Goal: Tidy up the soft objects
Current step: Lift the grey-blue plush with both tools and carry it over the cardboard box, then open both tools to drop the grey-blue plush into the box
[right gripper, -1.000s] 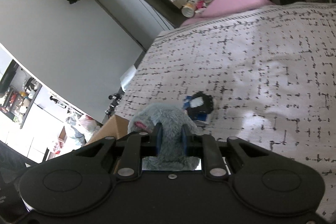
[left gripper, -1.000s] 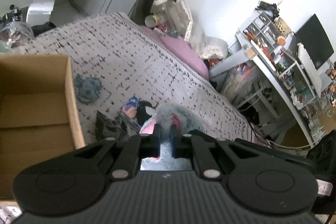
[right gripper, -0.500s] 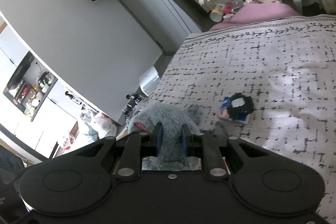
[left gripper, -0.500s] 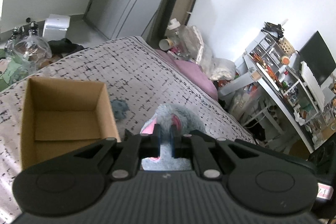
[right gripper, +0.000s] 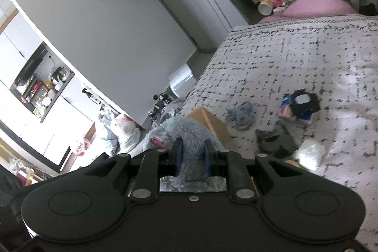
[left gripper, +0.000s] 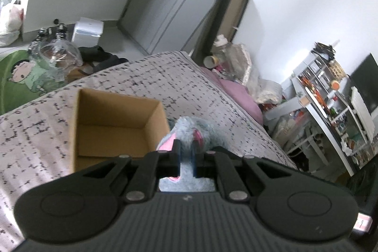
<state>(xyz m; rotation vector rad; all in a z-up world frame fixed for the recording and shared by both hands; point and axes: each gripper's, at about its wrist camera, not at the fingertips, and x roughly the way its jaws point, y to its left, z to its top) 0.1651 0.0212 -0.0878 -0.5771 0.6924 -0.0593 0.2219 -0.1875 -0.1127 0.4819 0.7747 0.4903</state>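
Both grippers are shut on one grey plush toy with pink ears. My left gripper point(left gripper: 185, 145) holds the plush point(left gripper: 193, 128) in the air just right of an open cardboard box point(left gripper: 113, 126) that stands on the bed. My right gripper point(right gripper: 191, 145) grips another part of the same plush point(right gripper: 182, 131), with the box's corner point(right gripper: 210, 120) behind it. On the bed lie a small blue-grey soft toy point(right gripper: 243, 116), a dark grey soft piece point(right gripper: 275, 139), a black and blue toy point(right gripper: 300, 105) and a white wad point(right gripper: 309, 154).
The bed has a pale cover with black dashes point(right gripper: 295, 48). A pink pillow point(left gripper: 238, 96) lies at its head beside bottles and bags. A desk with cluttered shelves point(left gripper: 330, 96) stands to the right. Plastic bags point(left gripper: 54, 58) and a white box point(left gripper: 88, 31) sit on the floor.
Both grippers have risen with the plush and moved back towards the box side. The box now shows whole and smaller. More loose soft things have come into the right wrist view.
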